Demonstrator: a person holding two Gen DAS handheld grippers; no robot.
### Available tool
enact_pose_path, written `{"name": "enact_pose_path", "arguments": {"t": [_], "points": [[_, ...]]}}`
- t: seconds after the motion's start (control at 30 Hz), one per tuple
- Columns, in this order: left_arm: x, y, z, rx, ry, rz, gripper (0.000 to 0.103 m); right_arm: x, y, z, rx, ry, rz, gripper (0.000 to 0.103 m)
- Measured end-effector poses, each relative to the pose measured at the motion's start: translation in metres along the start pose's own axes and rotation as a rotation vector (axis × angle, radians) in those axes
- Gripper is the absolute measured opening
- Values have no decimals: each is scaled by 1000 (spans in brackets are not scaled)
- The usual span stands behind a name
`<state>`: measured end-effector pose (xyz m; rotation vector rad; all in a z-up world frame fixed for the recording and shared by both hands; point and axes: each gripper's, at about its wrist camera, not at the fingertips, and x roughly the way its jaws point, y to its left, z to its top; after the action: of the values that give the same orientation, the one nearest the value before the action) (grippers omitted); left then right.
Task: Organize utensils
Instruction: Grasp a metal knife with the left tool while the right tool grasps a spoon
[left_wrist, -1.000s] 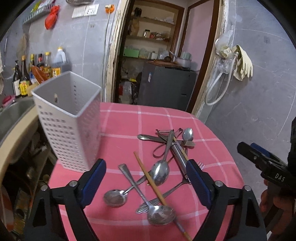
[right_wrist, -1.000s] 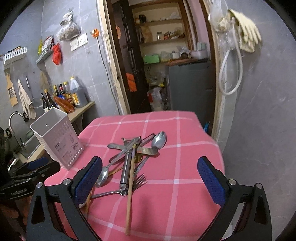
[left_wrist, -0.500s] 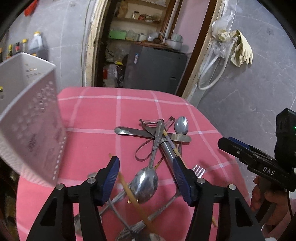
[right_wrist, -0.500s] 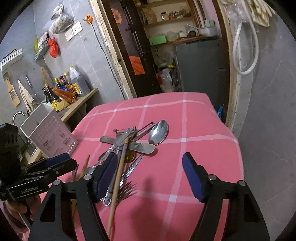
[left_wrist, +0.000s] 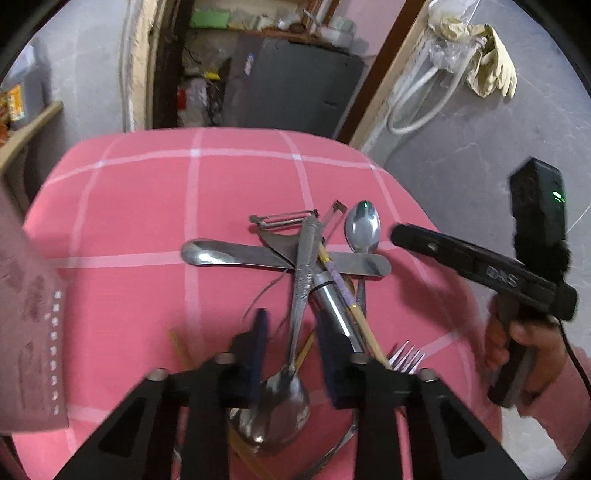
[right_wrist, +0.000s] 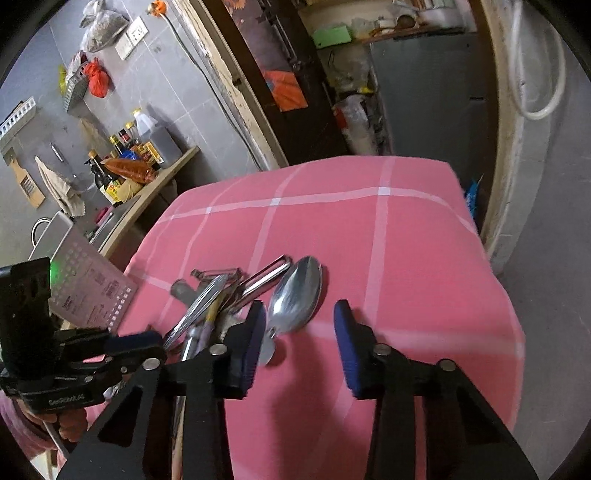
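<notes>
A pile of metal utensils lies on the pink checked tablecloth (left_wrist: 140, 206): a butter knife (left_wrist: 236, 254), a peeler (left_wrist: 284, 221), a spoon (left_wrist: 364, 225), a fork (left_wrist: 408, 356) and wooden chopsticks (left_wrist: 364, 325). My left gripper (left_wrist: 293, 354) is low over the pile, its jaws narrowed around a spoon's handle (left_wrist: 299, 314) but still apart from it. My right gripper (right_wrist: 301, 343) is open, its fingers on either side of the far spoon (right_wrist: 297, 295). The white perforated holder (right_wrist: 88, 284) stands at the table's left edge.
A counter with bottles (right_wrist: 122, 173) and a sink lies to the left. A doorway with a grey cabinet (left_wrist: 291, 88) is behind the table. The grey wall with a hose and gloves (left_wrist: 487, 70) is close on the right.
Both grippers have dropped and moved forward into the pile. Both jaws have narrowed, the left around a spoon handle, the right around the far spoon.
</notes>
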<state>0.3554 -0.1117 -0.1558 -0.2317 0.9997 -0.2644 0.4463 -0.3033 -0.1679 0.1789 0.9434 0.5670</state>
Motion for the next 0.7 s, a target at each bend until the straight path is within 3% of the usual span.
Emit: {"name": "enact_pose_path", "arguments": {"t": [0.27, 0.33, 0.37, 0.7], "points": [[16, 4, 14, -29, 91, -49, 15, 32, -3, 17, -15, 69, 71, 25], [18, 6, 18, -38, 105, -58, 11, 37, 0, 17, -21, 88, 71, 12], [19, 7, 20, -44, 117, -66, 10, 39, 1, 15, -23, 96, 72, 10], [11, 14, 17, -112, 138, -76, 3, 8, 7, 7, -32, 46, 43, 4]]}}
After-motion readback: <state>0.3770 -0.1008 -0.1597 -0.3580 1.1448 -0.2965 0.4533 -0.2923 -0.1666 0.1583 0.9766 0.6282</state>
